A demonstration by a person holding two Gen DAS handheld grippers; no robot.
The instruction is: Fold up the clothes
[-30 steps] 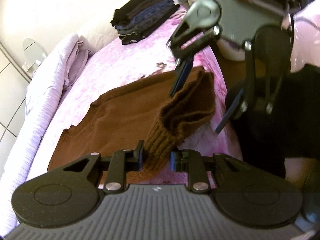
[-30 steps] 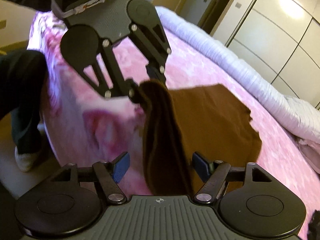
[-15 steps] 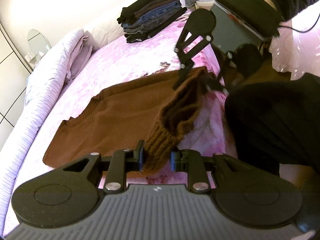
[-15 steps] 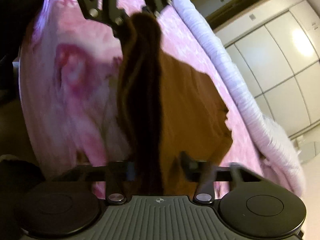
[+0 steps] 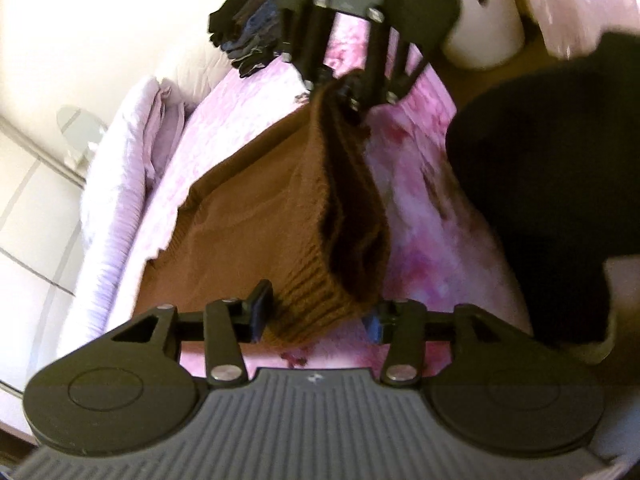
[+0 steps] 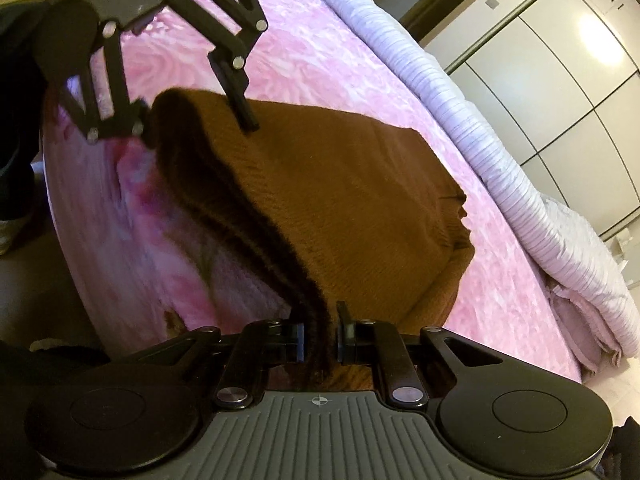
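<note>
A brown knitted sweater (image 5: 256,216) lies on the pink bed, its near edge lifted into a bunched ridge (image 6: 224,184) strung between my two grippers. My left gripper (image 5: 316,312) stands open, with the ribbed hem of the ridge lying between its spread fingers. It shows from the front in the right wrist view (image 6: 196,120), with one finger over the cloth. My right gripper (image 6: 319,334) is shut on the other end of the ridge. It shows at the top of the left wrist view (image 5: 344,88).
The pink bedspread (image 6: 320,52) drops off at the bed's near edge. A rolled lilac duvet (image 6: 460,120) runs along the far side. A stack of folded dark clothes (image 5: 248,36) sits at the bed's far end. A person's dark-clad leg (image 5: 560,176) stands beside the bed.
My right gripper has closed on the sweater's bunched edge. My left gripper's fingers have spread apart around the hem they were pinching. The ridge is now stretched longer between them.
</note>
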